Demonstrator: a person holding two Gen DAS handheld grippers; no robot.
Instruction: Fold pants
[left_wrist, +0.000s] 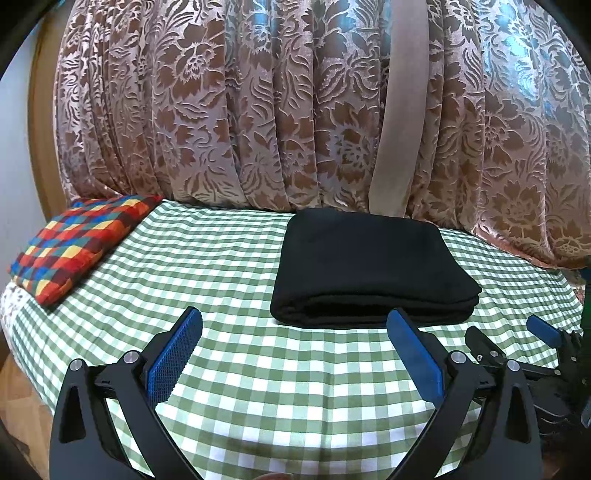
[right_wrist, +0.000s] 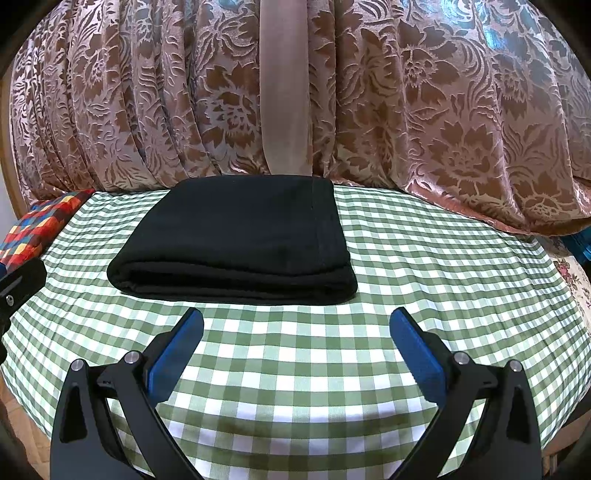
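Nearest, the left claw (left_wrist: 295, 321) and the right claw (right_wrist: 295, 321) both hung spread wide and empty above the green-checked bed (right_wrist: 406, 266). Just beyond them lay the black pants (right_wrist: 236, 240), already a neat stacked rectangle, touched by neither. Folding looked finished; the next move called only for backing away, or at most pressing the stack flat. Behind hung a floral curtain (right_wrist: 443, 110).

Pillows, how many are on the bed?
1. The colourful checkered pillow lies at the bed's far left corner, on the green checked sheet, left of the folded black pants. Others may be out of view.
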